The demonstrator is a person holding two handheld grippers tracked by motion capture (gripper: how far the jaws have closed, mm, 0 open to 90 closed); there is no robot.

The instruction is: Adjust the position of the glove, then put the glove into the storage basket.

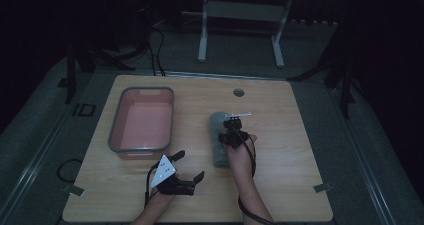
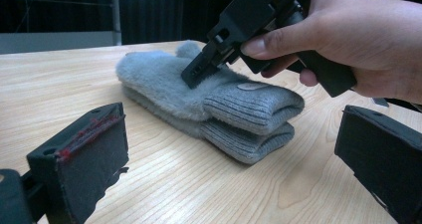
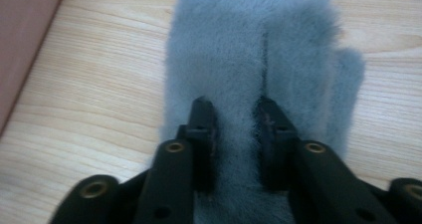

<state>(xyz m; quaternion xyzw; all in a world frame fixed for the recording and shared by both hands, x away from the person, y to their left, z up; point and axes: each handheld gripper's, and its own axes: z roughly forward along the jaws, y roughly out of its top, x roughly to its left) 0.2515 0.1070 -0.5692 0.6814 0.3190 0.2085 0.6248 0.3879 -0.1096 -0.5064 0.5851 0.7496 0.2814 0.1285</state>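
Observation:
Two grey fuzzy mittens [image 1: 218, 141] lie stacked on the wooden table [image 1: 280, 135], cuffs toward the person. My right gripper [image 1: 234, 122] is tilted down onto the top mitten [image 2: 164, 77]. In the right gripper view its jaws [image 3: 234, 109] stand a little apart, tips sunk in the fur [image 3: 249, 45], with no fold pinched between them. A hand [image 2: 358, 40] holds that gripper [image 2: 195, 74] from the right. My left gripper [image 1: 190, 166] rests low at the table's front, wide open with nothing in it. Its jaws [image 2: 230, 129] frame the mittens' knit cuffs [image 2: 249, 109].
A pink bin with a grey rim [image 1: 116, 117] stands at the table's left, and its wall [image 3: 22, 40] shows beside the mittens. A round cable hole [image 1: 238, 92] sits near the far edge. Beyond the table stands a white desk frame [image 1: 240, 15] on dark floor.

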